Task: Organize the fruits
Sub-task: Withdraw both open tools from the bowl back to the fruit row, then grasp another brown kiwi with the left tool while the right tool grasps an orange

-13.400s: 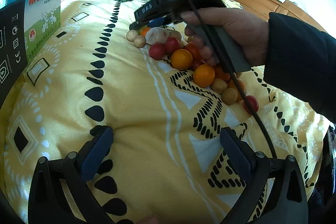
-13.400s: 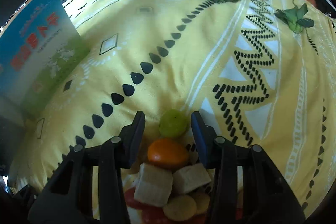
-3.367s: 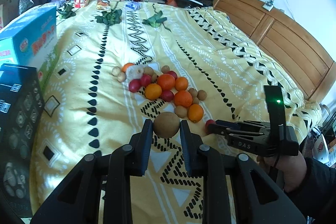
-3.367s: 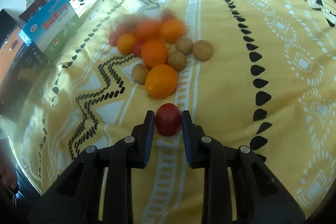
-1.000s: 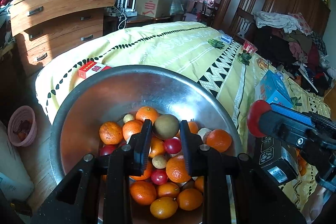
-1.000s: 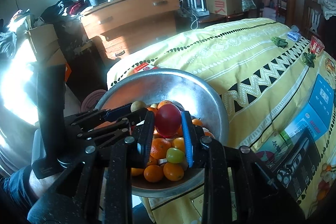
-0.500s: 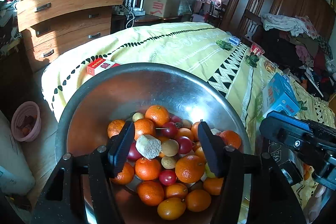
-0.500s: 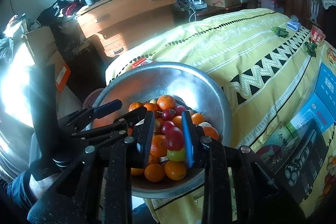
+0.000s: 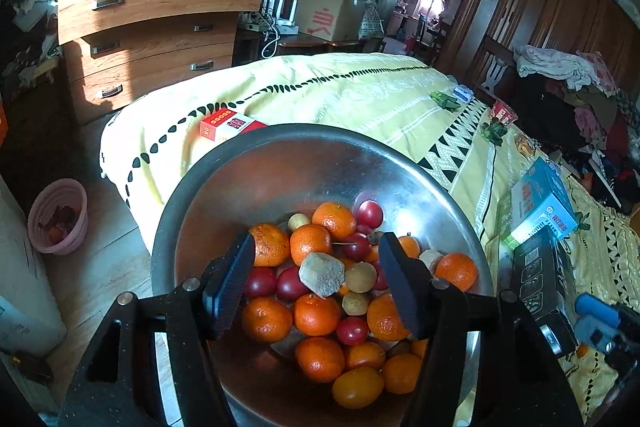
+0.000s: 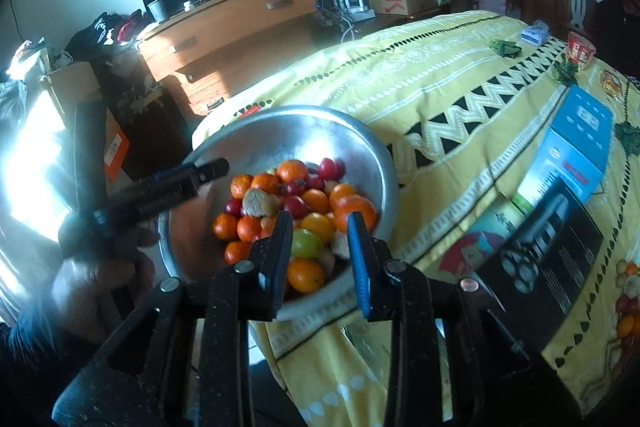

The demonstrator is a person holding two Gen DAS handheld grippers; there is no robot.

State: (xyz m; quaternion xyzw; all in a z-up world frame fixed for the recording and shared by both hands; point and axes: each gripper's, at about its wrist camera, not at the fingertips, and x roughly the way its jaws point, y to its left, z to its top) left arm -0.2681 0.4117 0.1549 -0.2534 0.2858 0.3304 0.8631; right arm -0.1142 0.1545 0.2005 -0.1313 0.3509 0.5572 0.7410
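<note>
A large steel bowl (image 9: 280,163) stands at the corner of the yellow bed and holds a heap of oranges (image 9: 316,314), red tomatoes (image 9: 370,214), small brown fruits and a pale cut chunk (image 9: 322,274). My left gripper (image 9: 316,279) is open and empty just above the heap. The bowl also shows in the right wrist view (image 10: 256,131). My right gripper (image 10: 320,247) is open and empty over the bowl's near rim. The left gripper shows there too (image 10: 200,171), at the bowl's left side. The right gripper's tip (image 9: 600,319) shows at the left view's right edge.
A red-and-white carton (image 9: 230,125) lies behind the bowl. A blue box (image 10: 580,131) and a black box (image 10: 548,247) lie on the yellow bedspread (image 10: 440,75) to the right. More fruit (image 10: 626,291) lies on the bed at far right. A wooden dresser (image 9: 152,27) and a pink basket (image 9: 60,215) stand beyond.
Both grippers opened over the bowl: the left let go of the brown fruit, the right let go of the red tomato. Both fruits now lie in the heap. The right gripper has pulled back.
</note>
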